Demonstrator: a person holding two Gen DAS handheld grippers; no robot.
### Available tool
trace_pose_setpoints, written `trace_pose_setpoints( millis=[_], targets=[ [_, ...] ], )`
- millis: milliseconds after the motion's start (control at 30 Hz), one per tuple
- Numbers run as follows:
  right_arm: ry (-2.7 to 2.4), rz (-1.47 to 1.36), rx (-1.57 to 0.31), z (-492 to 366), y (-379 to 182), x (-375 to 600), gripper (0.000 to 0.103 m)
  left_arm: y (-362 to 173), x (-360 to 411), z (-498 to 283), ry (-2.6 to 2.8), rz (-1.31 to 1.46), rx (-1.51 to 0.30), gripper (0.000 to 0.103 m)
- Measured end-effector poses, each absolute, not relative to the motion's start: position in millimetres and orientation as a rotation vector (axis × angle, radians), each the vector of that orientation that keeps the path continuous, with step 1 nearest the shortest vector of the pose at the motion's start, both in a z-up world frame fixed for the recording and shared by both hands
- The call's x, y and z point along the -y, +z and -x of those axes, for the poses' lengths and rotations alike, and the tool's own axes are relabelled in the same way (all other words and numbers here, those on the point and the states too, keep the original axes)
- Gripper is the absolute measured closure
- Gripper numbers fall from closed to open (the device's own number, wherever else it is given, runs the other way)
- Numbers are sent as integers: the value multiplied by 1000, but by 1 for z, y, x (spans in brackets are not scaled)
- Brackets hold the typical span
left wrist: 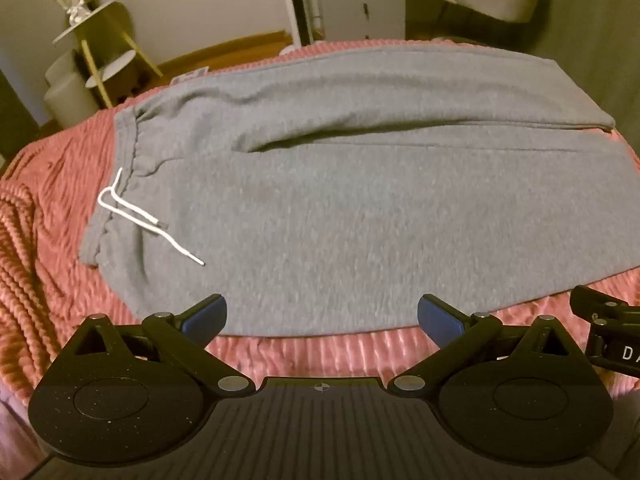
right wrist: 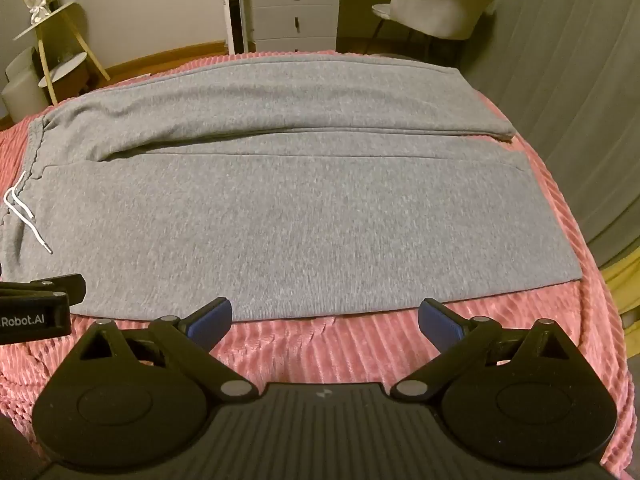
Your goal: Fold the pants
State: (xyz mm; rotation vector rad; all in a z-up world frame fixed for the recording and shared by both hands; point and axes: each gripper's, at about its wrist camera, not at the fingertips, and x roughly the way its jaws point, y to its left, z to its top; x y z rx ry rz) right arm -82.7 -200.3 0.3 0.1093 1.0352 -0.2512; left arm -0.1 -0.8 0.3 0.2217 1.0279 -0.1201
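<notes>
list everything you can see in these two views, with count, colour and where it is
pants: one, grey, spread flat on the blanket, waistband to the left, legs to the right
drawstring: one, white, lying loose on the pants by the waistband
blanket: one, pink, ribbed, under the pants
shelf stand: one, pale with yellow legs, far left by the wall
drawer cabinet: one, grey, against the far wall
chair: one, pale grey, far right
curtain: one, grey, right side
left gripper: one, black with blue pads, open, over the near edge of the pants
right gripper: one, black with blue pads, open, over the near edge of the pants
</notes>
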Motion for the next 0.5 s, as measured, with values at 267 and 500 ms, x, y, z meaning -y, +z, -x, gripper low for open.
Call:
trace_pose_setpoints(
  millis=[267,500],
  targets=[
    [-249,-111,-1039,82,1,200,3,-2,2,0,-118,-222,-1032,0],
    [-250,-111,-1040,82,0,204,3,-9,0,-1,-118,-217,-1043,0]
  ],
)
